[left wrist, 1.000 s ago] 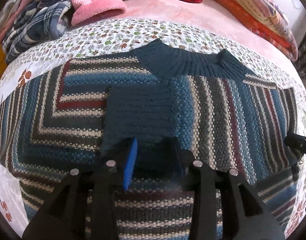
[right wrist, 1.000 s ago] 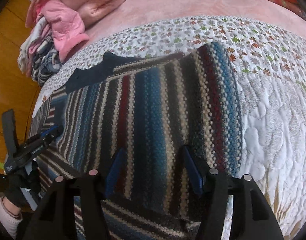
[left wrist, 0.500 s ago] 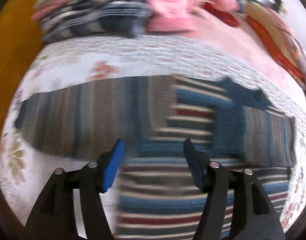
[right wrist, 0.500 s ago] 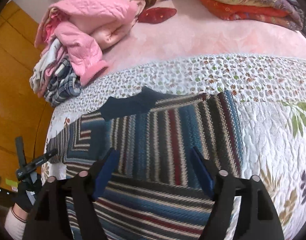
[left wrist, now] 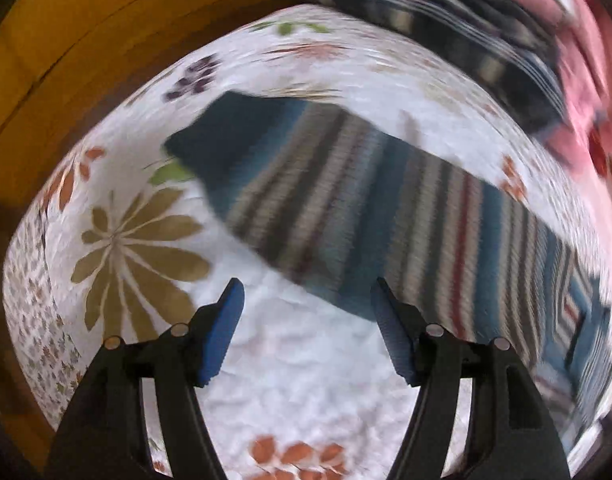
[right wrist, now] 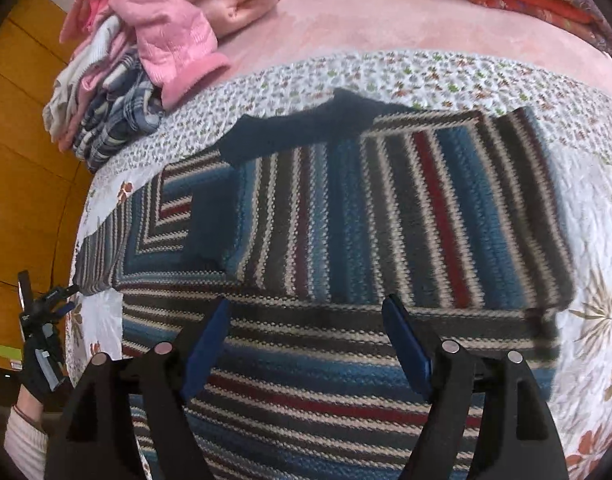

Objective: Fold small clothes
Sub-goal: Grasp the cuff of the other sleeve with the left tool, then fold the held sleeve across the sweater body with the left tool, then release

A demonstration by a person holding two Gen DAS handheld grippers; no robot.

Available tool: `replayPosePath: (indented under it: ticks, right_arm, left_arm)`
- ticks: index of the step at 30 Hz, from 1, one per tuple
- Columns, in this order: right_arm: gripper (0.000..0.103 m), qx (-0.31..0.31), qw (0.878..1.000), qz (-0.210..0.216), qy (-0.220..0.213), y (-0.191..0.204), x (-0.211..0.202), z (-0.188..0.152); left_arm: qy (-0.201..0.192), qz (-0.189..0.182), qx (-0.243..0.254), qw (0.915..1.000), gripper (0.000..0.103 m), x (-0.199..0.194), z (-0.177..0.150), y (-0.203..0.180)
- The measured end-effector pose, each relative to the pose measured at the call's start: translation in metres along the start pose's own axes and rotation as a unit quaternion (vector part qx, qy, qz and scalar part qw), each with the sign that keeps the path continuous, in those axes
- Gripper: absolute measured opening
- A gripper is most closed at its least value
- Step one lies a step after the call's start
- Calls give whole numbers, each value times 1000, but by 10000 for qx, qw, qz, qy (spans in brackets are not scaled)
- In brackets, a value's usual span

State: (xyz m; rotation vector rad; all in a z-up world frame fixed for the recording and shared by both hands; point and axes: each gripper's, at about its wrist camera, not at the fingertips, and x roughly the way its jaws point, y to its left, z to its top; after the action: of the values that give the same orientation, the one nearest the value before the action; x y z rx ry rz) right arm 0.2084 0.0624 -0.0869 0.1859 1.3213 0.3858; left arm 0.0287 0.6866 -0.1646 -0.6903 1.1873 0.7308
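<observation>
Lying flat on the quilt (right wrist: 386, 76), the sweater (right wrist: 386, 220) has its right sleeve folded across the chest, while the left sleeve (left wrist: 346, 200) stretches out straight over the quilt toward its edge. The right gripper (right wrist: 306, 344) hovers over the sweater's lower body, jaws spread wide and empty, the striped knit showing between and beyond them; whether the tips touch the knit cannot be told. The left gripper (left wrist: 306, 328) is also wide open and holds nothing. It hangs over bare quilt just beside the sleeve: the sleeve's lower edge runs past the tip of the right-hand jaw, and the dark cuff (left wrist: 226, 140) lies farther ahead, well apart from both jaws. That view is blurred. Beyond the sweater's collar (right wrist: 306, 128), a pile of clothes (right wrist: 146, 60) sits at the quilt's far edge. A gloved hand (right wrist: 38, 360) shows beside the quilt, holding the left gripper.
</observation>
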Motion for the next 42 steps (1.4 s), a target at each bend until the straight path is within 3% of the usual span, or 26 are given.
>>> replayPosePath:
  ticks: [3, 6, 10, 13, 15, 20, 25, 35, 42]
  right_arm:
    - [78, -84, 9999, -62, 30, 2, 8, -1]
    - [78, -172, 9997, -139, 41, 1, 13, 0]
    - [78, -75, 9997, -209, 82, -12, 19, 1]
    - [78, -5, 9996, -272, 104, -20, 21, 1]
    - [78, 34, 9995, -307, 116, -24, 22, 1]
    - [78, 64, 9993, -358, 129, -30, 25, 2]
    - [78, -36, 9991, -409, 134, -26, 25, 2]
    - [78, 71, 9991, -381, 166, -30, 24, 0]
    - [78, 97, 9991, -389, 168, -33, 23, -1]
  left_arm:
    - [-24, 102, -342, 9994, 65, 10, 8, 24]
    - [-68, -113, -540, 9985, 65, 18, 18, 35]
    - [-170, -384, -708, 9966, 65, 31, 26, 33]
    - [-176, -261, -576, 9978, 65, 38, 30, 23]
    - [-242, -180, -434, 9986, 58, 39, 32, 16]
    - [-368, -84, -51, 9993, 12, 39, 36, -2]
    - [-686, -47, 265, 9973, 10, 25, 36, -25]
    - [-1157, -676, 594, 9892, 10, -9, 37, -69]
    - [-1349, -1279, 1037, 9771, 10, -32, 27, -117]
